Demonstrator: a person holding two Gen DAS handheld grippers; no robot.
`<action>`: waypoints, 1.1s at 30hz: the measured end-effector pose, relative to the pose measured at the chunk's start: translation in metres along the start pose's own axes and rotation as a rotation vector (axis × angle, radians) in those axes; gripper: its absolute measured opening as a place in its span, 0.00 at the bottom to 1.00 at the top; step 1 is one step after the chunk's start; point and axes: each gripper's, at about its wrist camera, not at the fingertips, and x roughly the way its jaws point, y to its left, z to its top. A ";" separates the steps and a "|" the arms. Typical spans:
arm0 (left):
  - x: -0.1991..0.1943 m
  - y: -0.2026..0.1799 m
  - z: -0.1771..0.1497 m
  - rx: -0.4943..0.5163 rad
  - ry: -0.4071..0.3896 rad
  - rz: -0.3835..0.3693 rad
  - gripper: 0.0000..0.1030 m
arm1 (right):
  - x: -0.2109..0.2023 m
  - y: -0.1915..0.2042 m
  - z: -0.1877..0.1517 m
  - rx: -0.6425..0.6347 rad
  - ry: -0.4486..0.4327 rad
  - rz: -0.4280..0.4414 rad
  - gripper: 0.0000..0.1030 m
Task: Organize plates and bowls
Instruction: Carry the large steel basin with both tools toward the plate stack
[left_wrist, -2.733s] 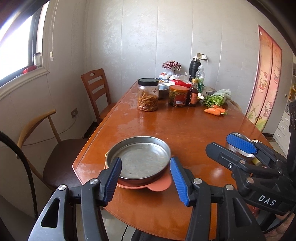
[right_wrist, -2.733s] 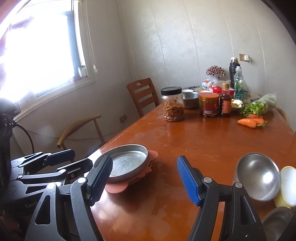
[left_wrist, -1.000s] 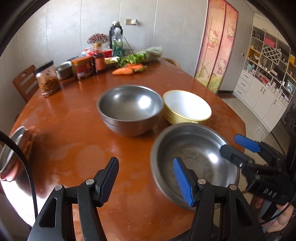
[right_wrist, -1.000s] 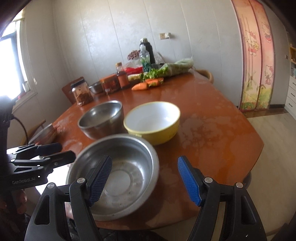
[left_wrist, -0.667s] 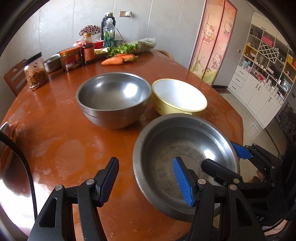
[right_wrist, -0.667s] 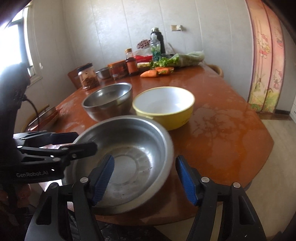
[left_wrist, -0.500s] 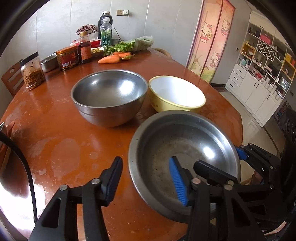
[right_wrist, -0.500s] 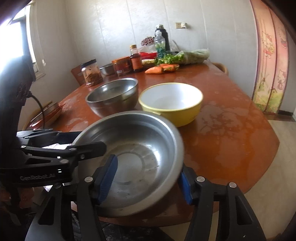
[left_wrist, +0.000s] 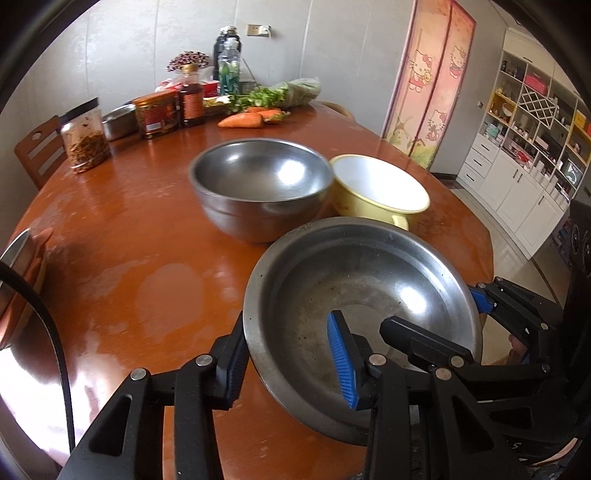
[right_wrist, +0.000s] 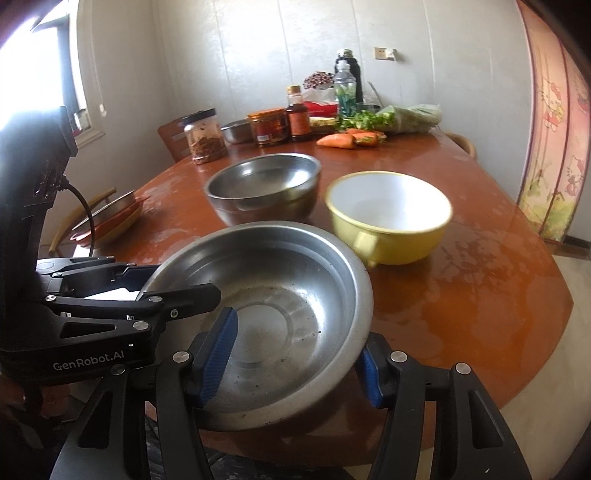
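Observation:
A wide shallow steel basin (left_wrist: 362, 295) (right_wrist: 273, 317) sits at the table's near edge. My left gripper (left_wrist: 291, 354) straddles its left rim, one finger outside and one inside, jaws still apart. My right gripper (right_wrist: 295, 354) straddles its right rim the same way. A deep steel bowl (left_wrist: 258, 184) (right_wrist: 264, 186) and a yellow bowl (left_wrist: 380, 188) (right_wrist: 388, 214) stand just behind it. A steel plate on an orange plate (right_wrist: 110, 218) sits at the far left edge.
Jars, bottles, a small steel bowl, greens and carrots (left_wrist: 243, 119) crowd the table's far end. A wooden chair (left_wrist: 37, 147) stands by the wall. White cabinets (left_wrist: 524, 184) are off to the right. The table edge (right_wrist: 535, 354) curves close on the right.
Both grippers swung from the plates at the left to the steel basin, moved in, and their jaws narrowed around its opposite rims.

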 end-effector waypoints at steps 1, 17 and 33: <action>-0.003 0.004 -0.001 -0.004 -0.005 0.006 0.39 | 0.001 0.004 0.001 -0.007 0.001 0.003 0.60; -0.033 0.079 -0.021 -0.110 -0.067 0.089 0.39 | 0.036 0.080 0.022 -0.121 0.045 0.079 0.60; -0.034 0.109 -0.029 -0.161 -0.083 0.080 0.39 | 0.060 0.110 0.025 -0.181 0.099 0.073 0.60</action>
